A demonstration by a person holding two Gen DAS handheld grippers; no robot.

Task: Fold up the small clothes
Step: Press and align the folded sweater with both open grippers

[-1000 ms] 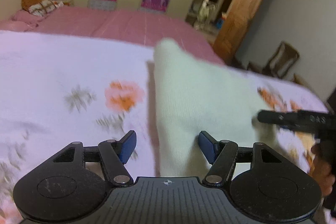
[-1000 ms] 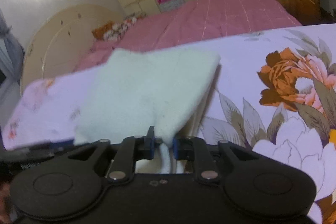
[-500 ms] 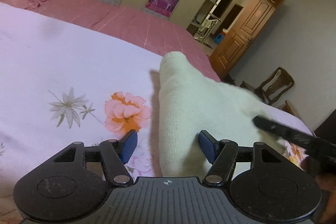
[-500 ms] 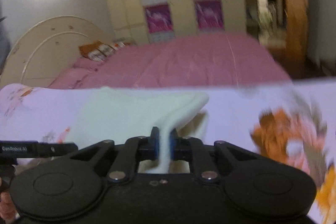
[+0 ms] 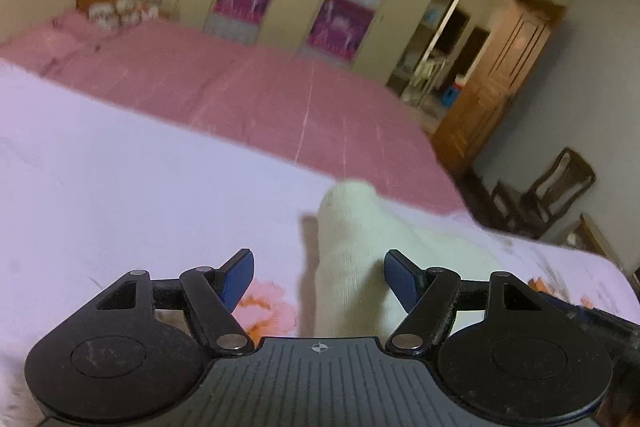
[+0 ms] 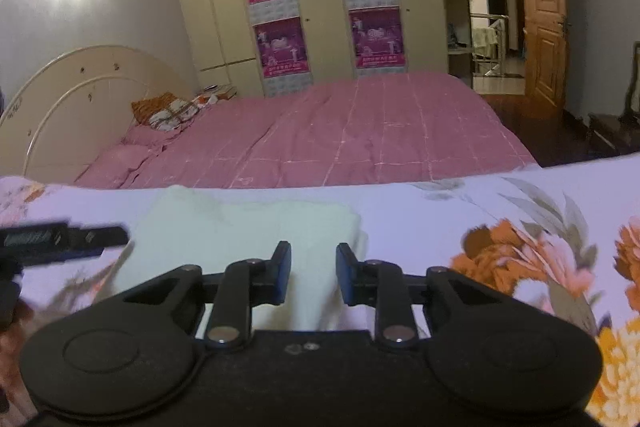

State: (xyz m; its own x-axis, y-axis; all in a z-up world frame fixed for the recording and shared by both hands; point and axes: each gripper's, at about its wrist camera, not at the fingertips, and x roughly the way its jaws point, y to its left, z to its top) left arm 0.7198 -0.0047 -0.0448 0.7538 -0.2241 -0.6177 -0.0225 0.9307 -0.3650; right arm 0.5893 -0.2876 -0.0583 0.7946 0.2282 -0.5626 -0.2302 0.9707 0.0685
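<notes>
A small pale cream knit garment (image 6: 248, 227) lies folded flat on the floral sheet (image 6: 500, 211). In the left wrist view it (image 5: 352, 239) sits ahead and slightly right, its near edge between the fingers. My left gripper (image 5: 318, 277) is open and empty above its near end. My right gripper (image 6: 310, 273) is open and empty, its blue pads just above the garment's near right part. The left gripper's body (image 6: 60, 239) shows at the garment's left side in the right wrist view.
The pink quilted bed (image 6: 340, 131) stretches beyond the floral sheet, with pillows (image 6: 168, 111) by the headboard. Wardrobes with purple posters (image 6: 320, 7) line the far wall. A wooden door (image 6: 544, 19) and chairs (image 5: 552, 187) stand at the right.
My right gripper has let go of the garment's corner and opened; the cloth has dropped flat onto the sheet. Both grippers have pulled back and tilted up.
</notes>
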